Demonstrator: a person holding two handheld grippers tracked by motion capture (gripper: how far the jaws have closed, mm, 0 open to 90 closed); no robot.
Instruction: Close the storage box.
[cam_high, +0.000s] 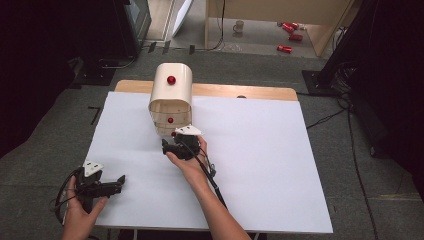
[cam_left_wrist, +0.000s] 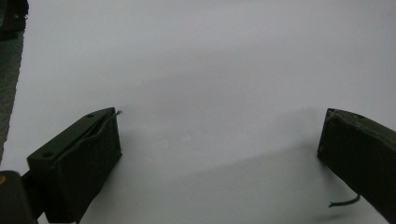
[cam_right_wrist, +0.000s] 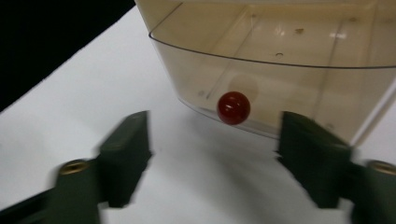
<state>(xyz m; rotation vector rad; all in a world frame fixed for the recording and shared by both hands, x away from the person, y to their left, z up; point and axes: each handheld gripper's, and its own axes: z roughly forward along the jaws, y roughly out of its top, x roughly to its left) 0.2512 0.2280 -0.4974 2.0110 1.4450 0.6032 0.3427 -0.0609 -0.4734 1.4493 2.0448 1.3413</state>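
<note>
Red knob (cam_right_wrist: 233, 108) on clear drawer front (cam_right_wrist: 280, 88) sits just ahead of right gripper (cam_right_wrist: 215, 156), jaws spread, nothing between; left gripper (cam_left_wrist: 219, 140) spread over white tabletop (cam_left_wrist: 210, 60).

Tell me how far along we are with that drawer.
Done: the clear drawer of the cream cabinet looks pulled out, its bare inside visible from above. In hand: the right gripper is open, jaws apart short of the red knob, not touching it. The left gripper rests open over the white sheet. Left: probably backing away, or pushing it shut.
</note>
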